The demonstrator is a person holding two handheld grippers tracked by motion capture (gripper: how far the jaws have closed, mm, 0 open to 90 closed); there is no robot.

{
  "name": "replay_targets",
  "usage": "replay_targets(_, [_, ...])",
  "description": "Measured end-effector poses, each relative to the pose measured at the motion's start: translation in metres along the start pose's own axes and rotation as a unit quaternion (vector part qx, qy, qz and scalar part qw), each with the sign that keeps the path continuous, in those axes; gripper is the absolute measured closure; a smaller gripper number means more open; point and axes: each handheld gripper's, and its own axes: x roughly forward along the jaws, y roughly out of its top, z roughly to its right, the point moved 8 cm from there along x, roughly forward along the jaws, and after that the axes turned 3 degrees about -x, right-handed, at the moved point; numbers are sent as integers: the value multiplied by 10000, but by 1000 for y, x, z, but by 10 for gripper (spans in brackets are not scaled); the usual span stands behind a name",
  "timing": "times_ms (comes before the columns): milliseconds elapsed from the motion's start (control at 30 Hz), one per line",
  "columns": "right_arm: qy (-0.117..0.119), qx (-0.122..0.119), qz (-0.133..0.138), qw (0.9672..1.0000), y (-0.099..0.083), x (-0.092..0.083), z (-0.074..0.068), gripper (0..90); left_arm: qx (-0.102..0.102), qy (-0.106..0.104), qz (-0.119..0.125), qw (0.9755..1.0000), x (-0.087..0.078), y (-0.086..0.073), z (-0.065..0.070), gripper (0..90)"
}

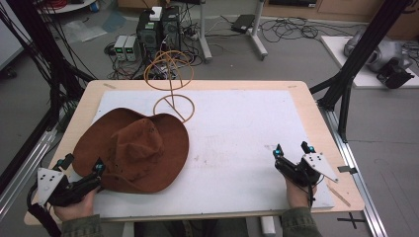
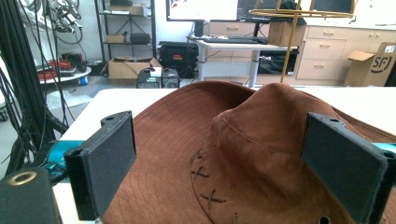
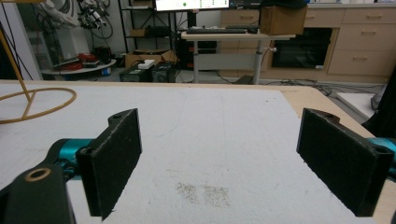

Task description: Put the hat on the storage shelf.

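Note:
A brown suede hat (image 1: 136, 149) lies on the white board at the table's left, its crown up. A gold wire hat stand (image 1: 170, 84) rises just behind it at the table's far edge. My left gripper (image 1: 84, 165) rests at the hat's near-left brim, open, with the brim and crown (image 2: 252, 140) straight ahead between the spread jaws and the pads apart from the suede. My right gripper (image 1: 294, 150) sits open at the near right of the board, with bare white surface between its jaws (image 3: 219, 154). The stand's ring base (image 3: 35, 105) shows at the far left of the right gripper view.
The white board (image 1: 237, 128) covers most of the wooden table (image 1: 316, 123). Beyond the far edge, computers and tangled cables (image 1: 158, 29) sit on the floor. Black frame posts (image 1: 363, 54) stand at both sides of the table.

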Motion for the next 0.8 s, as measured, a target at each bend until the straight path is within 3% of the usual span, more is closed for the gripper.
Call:
replay_targets(467, [-5,23,-2,10000,0,0,0,132,-18,-102,-8,9999,1,2,5,108])
replay_targets(800, [-16,5,-2,10000,0,2,1,132,162,-267,-135,9994,6,6,17,108])
